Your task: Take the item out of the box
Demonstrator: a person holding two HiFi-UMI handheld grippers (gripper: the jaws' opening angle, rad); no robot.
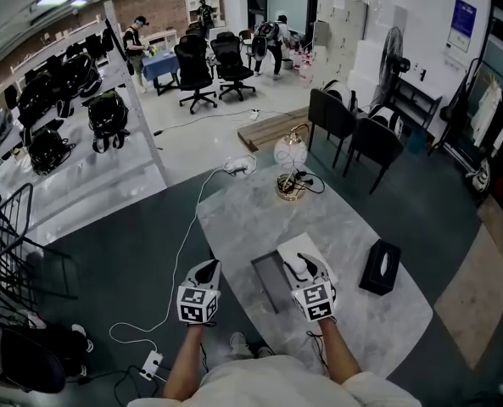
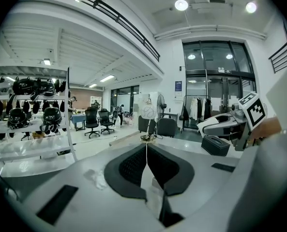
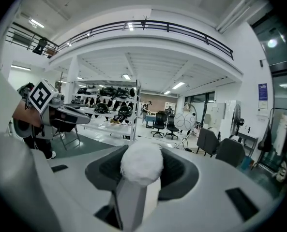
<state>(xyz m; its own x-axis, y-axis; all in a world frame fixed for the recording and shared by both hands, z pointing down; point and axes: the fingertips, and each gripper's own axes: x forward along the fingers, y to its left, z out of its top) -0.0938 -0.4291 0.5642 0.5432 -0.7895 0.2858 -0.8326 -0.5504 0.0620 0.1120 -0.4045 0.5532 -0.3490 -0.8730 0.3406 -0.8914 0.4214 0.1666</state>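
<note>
A white box (image 1: 317,251) lies open on the marble table (image 1: 353,227), and a dark grey tray (image 1: 268,280) rests against its left side. My right gripper (image 1: 301,267) hovers over the box. In the right gripper view, the right gripper (image 3: 142,161) is shut on a white fluffy ball (image 3: 142,163) held up at jaw height. My left gripper (image 1: 209,268) hangs off the table's near left edge; its jaws meet along a thin seam with nothing between them (image 2: 146,148). The left gripper view shows the right gripper (image 2: 229,122) from the side.
A black tissue box (image 1: 380,267) sits right of the white box. A globe lamp (image 1: 290,154) with a brass base stands at the table's far end. A white cable (image 1: 183,253) runs across the floor on the left. Dark chairs (image 1: 353,130) stand beyond the table.
</note>
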